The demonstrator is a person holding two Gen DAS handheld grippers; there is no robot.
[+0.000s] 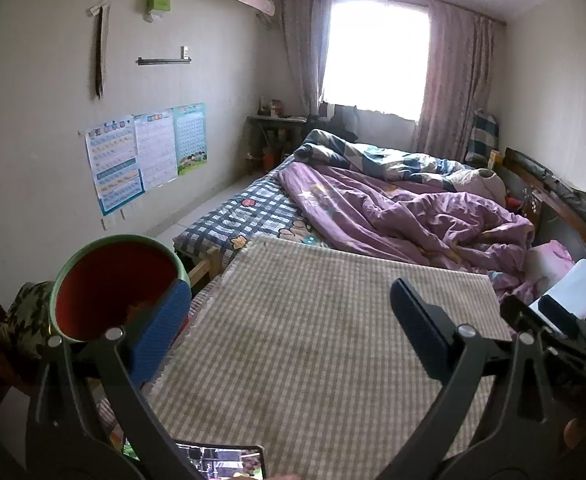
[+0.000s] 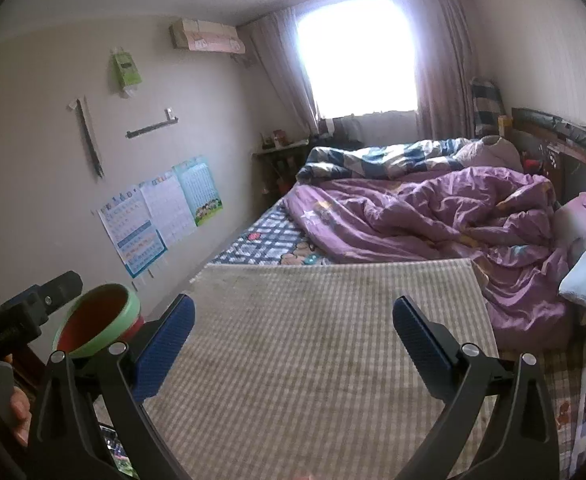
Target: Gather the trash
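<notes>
Both tongs stand spread wide with nothing between the pads. The left tongs [image 1: 289,332] hang over the checked mat [image 1: 317,344], and the right tongs [image 2: 293,344] hover over the same mat just beside them.

Taking the mat as the landmark: a green bowl with a red inside [image 1: 113,284] sits off its left edge, right behind the left tongs' blue pad [image 1: 161,332]. I cannot tell whether pad and bowl touch. A phone [image 1: 229,460] lies at the mat's near edge, and the purple quilt [image 1: 405,216] is heaped beyond its far edge.

No trash is visible on the mat, so the first risk is a grab at the wrong thing. A swing leftward could probably clip the bowl and tip it off its perch. The two tongs are also close enough to foul each other.
</notes>
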